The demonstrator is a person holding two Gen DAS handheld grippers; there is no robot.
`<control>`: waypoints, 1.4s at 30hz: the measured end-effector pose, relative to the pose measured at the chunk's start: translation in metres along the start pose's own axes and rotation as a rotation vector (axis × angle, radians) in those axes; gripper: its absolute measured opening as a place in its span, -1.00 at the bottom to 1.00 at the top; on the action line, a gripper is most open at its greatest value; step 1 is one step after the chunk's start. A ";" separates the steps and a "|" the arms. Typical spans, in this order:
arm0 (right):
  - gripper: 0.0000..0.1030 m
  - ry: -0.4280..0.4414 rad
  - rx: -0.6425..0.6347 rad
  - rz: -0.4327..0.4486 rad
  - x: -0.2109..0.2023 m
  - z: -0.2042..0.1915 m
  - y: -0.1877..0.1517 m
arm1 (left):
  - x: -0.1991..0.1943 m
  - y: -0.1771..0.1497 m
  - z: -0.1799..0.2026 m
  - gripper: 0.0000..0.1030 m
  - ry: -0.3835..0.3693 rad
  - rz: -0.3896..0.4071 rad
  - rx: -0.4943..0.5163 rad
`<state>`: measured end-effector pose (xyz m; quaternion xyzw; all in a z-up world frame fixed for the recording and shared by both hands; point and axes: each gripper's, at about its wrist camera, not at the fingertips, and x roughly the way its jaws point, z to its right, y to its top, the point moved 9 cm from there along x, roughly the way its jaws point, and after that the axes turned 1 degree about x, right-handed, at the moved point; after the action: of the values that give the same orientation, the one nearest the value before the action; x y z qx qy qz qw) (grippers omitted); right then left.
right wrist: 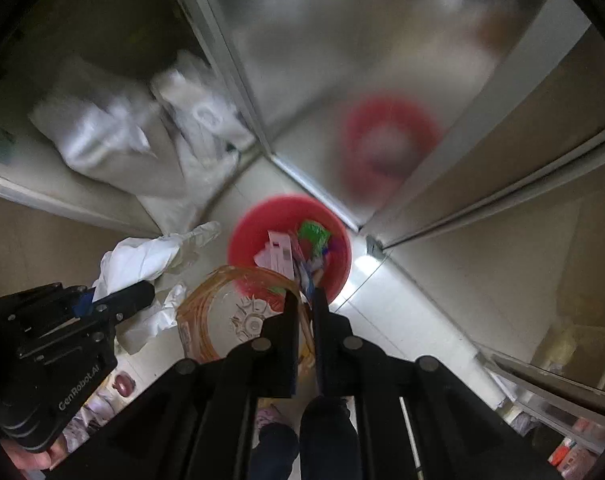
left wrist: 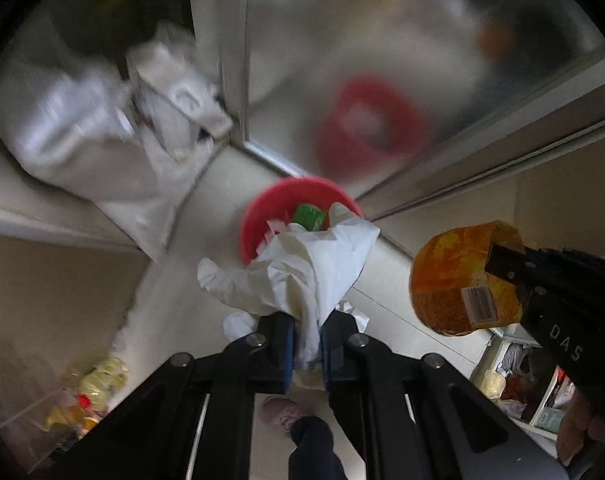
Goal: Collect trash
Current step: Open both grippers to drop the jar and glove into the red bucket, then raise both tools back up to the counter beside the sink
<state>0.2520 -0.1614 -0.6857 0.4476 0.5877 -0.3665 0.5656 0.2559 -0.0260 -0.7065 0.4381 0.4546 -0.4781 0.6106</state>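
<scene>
left gripper [left wrist: 307,340] clamped on a wad of white plastic/glove material [left wrist: 302,276], pointing steeply down. wad hangs above and partly in front of the red bin [left wrist: 258,216] in the left wrist view. right gripper [right wrist: 306,300] closed on the rim of an orange transparent plastic cup [right wrist: 222,312], cup tilted, its moulded base facing the right wrist camera. from the left wrist view the same cup [left wrist: 462,280] shows a barcode label and sits to the right of the bin, not over it. red bin [right wrist: 254,240] stands on the pale floor in the corner by a frosted glass door [right wrist: 342,60]; it already holds a green packet [right wrist: 314,234], white card and other scraps. bin's reflection shows in the glass. white bags [right wrist: 114,132] piled left of the door. person's shoe [left wrist: 282,410] and dark trouser leg below the grippers. background blurred.
</scene>
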 end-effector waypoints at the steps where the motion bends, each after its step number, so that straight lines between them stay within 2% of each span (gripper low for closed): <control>1: -0.89 0.001 -0.003 -0.010 0.016 -0.001 -0.003 | 0.017 -0.001 -0.003 -0.83 -0.004 -0.010 -0.005; 7: -0.89 -0.003 -0.004 -0.053 0.113 0.007 0.003 | 0.105 -0.001 -0.013 -0.83 -0.027 -0.040 -0.024; 13: -0.89 -0.011 -0.003 -0.070 0.178 0.013 0.013 | 0.169 0.013 -0.023 -0.83 0.000 -0.045 -0.019; 18: -0.89 -0.005 0.003 -0.096 0.206 0.019 0.008 | 0.191 0.007 -0.019 -0.83 -0.011 -0.071 0.001; 21: -0.89 0.001 -0.003 -0.099 0.210 0.020 0.006 | 0.203 0.005 -0.019 -0.83 -0.014 -0.084 0.008; 23: -0.89 -0.002 -0.010 -0.096 0.207 0.022 0.004 | 0.205 0.005 -0.020 -0.69 -0.014 -0.086 0.010; 25: -0.87 -0.013 -0.017 -0.090 0.202 0.026 0.004 | 0.207 0.006 -0.017 -0.15 -0.019 -0.084 0.007; 27: -0.71 0.000 -0.015 -0.088 0.198 0.028 0.003 | 0.208 0.008 -0.017 -0.01 -0.031 -0.083 0.002; 28: -0.49 0.007 -0.013 -0.085 0.197 0.029 0.004 | 0.207 0.009 -0.017 0.09 -0.031 -0.083 -0.004; 29: -0.35 0.010 -0.010 -0.080 0.197 0.029 0.005 | 0.207 0.010 -0.017 0.11 -0.030 -0.081 -0.007; 33: -0.16 -0.014 -0.020 -0.057 0.193 0.033 0.008 | 0.202 0.013 -0.021 0.24 -0.005 -0.069 0.005; 37: 0.12 -0.025 -0.015 -0.047 0.180 0.035 0.006 | 0.187 0.009 -0.024 0.30 0.020 -0.072 0.017; 42: 0.41 -0.022 -0.007 -0.020 0.132 0.027 0.002 | 0.124 0.008 -0.028 0.53 0.082 -0.039 0.047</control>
<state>0.2684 -0.1713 -0.8189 0.4358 0.5871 -0.3749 0.5700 0.2762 -0.0209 -0.8318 0.4625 0.4762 -0.4824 0.5715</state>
